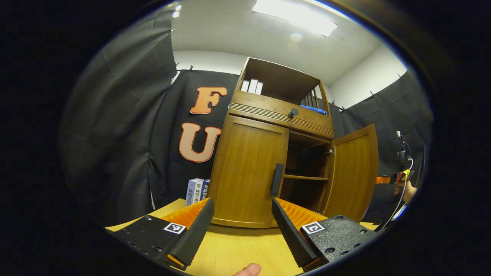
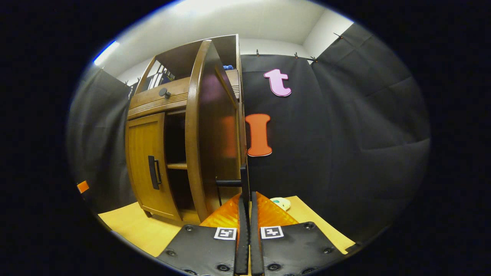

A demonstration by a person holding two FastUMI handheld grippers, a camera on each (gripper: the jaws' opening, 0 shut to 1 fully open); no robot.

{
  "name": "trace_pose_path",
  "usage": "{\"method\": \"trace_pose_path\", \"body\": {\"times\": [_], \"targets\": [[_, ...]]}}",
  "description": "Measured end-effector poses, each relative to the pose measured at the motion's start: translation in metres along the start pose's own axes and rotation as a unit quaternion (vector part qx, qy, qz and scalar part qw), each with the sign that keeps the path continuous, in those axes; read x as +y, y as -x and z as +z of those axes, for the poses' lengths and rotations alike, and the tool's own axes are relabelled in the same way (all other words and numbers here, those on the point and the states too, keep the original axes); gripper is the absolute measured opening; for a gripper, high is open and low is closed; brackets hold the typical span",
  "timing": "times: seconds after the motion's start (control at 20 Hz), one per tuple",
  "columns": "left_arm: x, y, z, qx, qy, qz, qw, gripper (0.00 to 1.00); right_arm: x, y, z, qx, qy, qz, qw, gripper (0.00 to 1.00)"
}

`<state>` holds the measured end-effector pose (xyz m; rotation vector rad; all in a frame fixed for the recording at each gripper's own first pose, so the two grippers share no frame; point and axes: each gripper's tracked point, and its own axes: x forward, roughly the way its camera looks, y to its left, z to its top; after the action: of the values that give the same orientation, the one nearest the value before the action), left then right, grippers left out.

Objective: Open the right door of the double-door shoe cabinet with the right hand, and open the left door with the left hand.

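Right door (image 1: 351, 172) swung open, right claw (image 2: 245, 214) clamped on its handle (image 2: 242, 180). Left door (image 1: 249, 172) shut; left claw (image 1: 241, 226) apart, handle (image 1: 277, 179) at 1 o'clock, untouched.

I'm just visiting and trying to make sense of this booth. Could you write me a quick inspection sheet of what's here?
Surface: yellow wooden tabletop, bare in front.
Job's things: brown wooden shoe cabinet; right door swung open, left door closed, its dark handle untouched.
Clutter: books beside cabinet; small pale object on table.
Grippers: left gripper open, facing left door; right gripper closed at right door's handle.
Cables: white cable by a hand.
Surroundings: black cloth walls, ceiling light.
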<state>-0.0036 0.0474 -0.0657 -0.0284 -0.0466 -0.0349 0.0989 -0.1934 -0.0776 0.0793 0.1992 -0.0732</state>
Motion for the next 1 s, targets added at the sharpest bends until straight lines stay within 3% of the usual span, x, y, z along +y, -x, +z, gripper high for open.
{"method": "trace_pose_path", "body": {"times": [0.2, 0.5, 0.7, 0.75, 1.0], "targets": [[0.006, 0.003, 0.003, -0.005, -0.006, 0.008, 1.000, 0.92, -0.018, 0.000, 0.001, 0.002, -0.007, 0.028, 1.000, 0.10], [0.009, 0.003, 0.009, -0.014, -0.012, 0.014, 1.000, 0.94, -0.023, -0.008, 0.003, 0.010, -0.003, 0.049, 0.999, 0.10], [0.014, 0.004, 0.009, -0.016, -0.015, 0.019, 1.000, 0.92, -0.022, 0.000, -0.001, 0.019, 0.013, 0.036, 0.999, 0.10], [0.014, 0.004, 0.009, -0.017, -0.015, 0.019, 1.000, 0.94, -0.028, 0.010, 0.000, 0.019, 0.023, 0.024, 0.999, 0.02], [0.009, 0.004, 0.008, -0.015, -0.008, 0.015, 1.000, 0.94, -0.034, 0.060, 0.025, -0.004, 0.025, 0.006, 1.000, 0.00]]}}
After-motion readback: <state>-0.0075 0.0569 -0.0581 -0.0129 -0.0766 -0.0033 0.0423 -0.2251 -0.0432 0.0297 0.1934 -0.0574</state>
